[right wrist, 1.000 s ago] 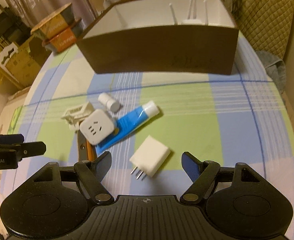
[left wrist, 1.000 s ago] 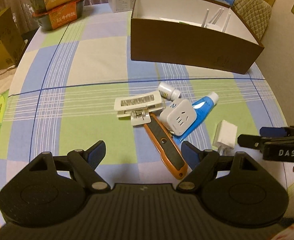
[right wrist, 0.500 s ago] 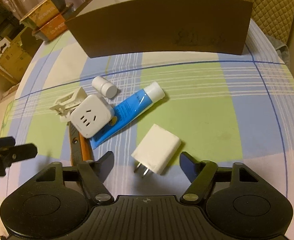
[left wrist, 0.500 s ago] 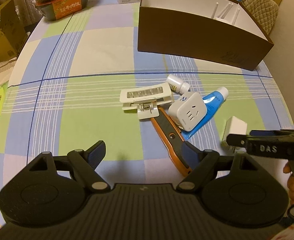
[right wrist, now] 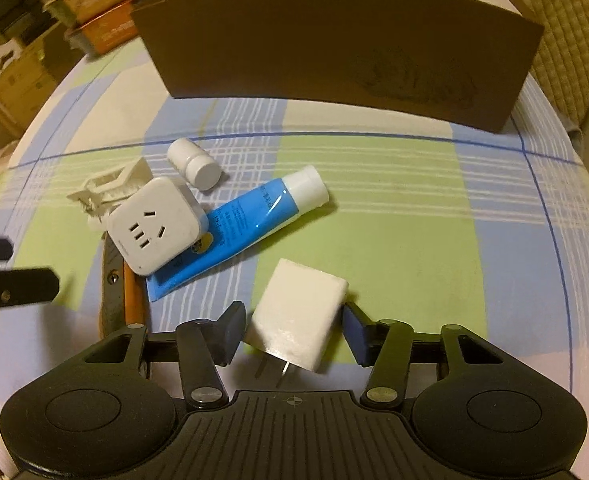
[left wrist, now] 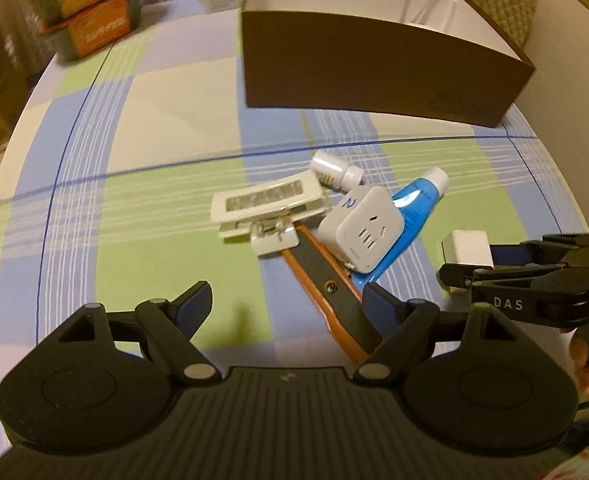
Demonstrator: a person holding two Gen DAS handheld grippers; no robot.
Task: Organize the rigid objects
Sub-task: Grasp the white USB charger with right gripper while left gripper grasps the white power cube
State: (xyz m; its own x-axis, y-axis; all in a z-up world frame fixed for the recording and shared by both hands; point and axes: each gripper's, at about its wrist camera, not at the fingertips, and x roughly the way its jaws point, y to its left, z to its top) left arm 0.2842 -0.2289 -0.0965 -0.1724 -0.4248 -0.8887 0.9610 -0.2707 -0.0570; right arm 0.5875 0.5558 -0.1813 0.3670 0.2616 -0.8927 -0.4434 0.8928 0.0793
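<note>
- One white charger (right wrist: 299,320) lies flat on the checked tablecloth (right wrist: 394,216), now framed by the right gripper (right wrist: 292,334); a second ago it lay ahead of the fingers.
- Right jaws have just been closing around it; slight gaps still show, no pinch yet.
- Left gripper (left wrist: 286,306) stays spread, empty, over the orange knife (left wrist: 326,292).
- Brown box (right wrist: 334,52) waits beyond, so the grasp looks imminent.

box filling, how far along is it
Done: only a white antenna device sits in the brown box. In hand: the right claw has just been closing around the white charger. Left: cube socket, blue tube, bottle, clip, knife.
</note>
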